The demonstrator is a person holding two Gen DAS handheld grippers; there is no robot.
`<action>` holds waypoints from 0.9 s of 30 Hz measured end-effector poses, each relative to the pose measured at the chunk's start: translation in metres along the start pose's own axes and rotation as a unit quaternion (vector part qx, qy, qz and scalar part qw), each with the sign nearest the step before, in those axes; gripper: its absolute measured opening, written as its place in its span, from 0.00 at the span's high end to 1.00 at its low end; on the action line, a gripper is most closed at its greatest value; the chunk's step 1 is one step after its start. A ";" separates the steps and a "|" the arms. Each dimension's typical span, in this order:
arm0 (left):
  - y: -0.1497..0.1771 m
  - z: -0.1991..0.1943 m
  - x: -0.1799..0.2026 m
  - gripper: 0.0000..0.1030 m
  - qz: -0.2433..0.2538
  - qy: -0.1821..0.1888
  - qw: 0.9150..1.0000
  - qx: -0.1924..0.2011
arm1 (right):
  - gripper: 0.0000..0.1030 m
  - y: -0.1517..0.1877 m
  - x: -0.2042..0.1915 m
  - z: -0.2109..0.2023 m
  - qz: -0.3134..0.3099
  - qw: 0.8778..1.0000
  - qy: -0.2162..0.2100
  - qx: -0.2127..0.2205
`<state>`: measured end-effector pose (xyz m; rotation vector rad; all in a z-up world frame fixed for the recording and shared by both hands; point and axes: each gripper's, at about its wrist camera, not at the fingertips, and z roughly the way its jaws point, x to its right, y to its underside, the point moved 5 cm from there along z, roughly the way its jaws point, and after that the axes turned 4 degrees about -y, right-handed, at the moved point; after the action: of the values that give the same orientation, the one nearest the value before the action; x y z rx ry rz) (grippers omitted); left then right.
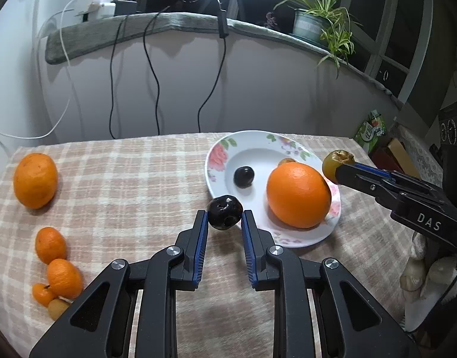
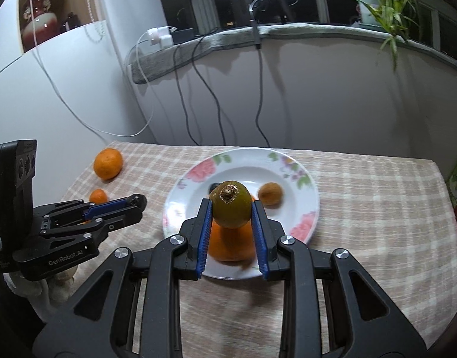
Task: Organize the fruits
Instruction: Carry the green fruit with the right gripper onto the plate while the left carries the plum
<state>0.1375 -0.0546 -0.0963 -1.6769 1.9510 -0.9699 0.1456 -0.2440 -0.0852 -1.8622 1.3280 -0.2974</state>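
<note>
Half of orange (image 2: pixel 232 243) hidden behind right gripper (image 2: pixel 232 208), green fruit (image 2: pixel 232 205).

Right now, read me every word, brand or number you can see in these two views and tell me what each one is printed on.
"DAS": white letters on the black body of the right gripper, seen from the left wrist.
"GenRobot.AI": pale letters on the black body of the left gripper, seen from the right wrist.
Green printed packet at the table's far right: lettering too blurred to read.
Small label beside "GenRobot.AI": too small to read.

Potted plant (image 1: pixel 317 21) on sill (image 1: pixel 174 25) — cables (image 1: pixel 152 68) hanging.
</note>
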 end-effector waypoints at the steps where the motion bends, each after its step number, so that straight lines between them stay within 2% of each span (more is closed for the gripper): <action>1: -0.001 0.001 0.002 0.79 0.001 0.001 1.000 -0.001 | 0.73 0.001 0.004 0.000 0.001 1.000 0.003 -0.001; 12: -0.002 0.012 0.017 0.79 0.014 0.004 1.000 -0.012 | 0.73 0.012 0.035 0.005 0.016 1.000 0.019 -0.019; 27: -0.002 0.019 0.022 0.79 0.017 0.002 1.000 -0.019 | 0.73 0.016 0.042 0.008 0.023 0.999 0.023 -0.030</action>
<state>0.1471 -0.0804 -0.1045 -1.6584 2.0065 -0.9298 0.1571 -0.2786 -0.1126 -1.8811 1.4231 -0.2798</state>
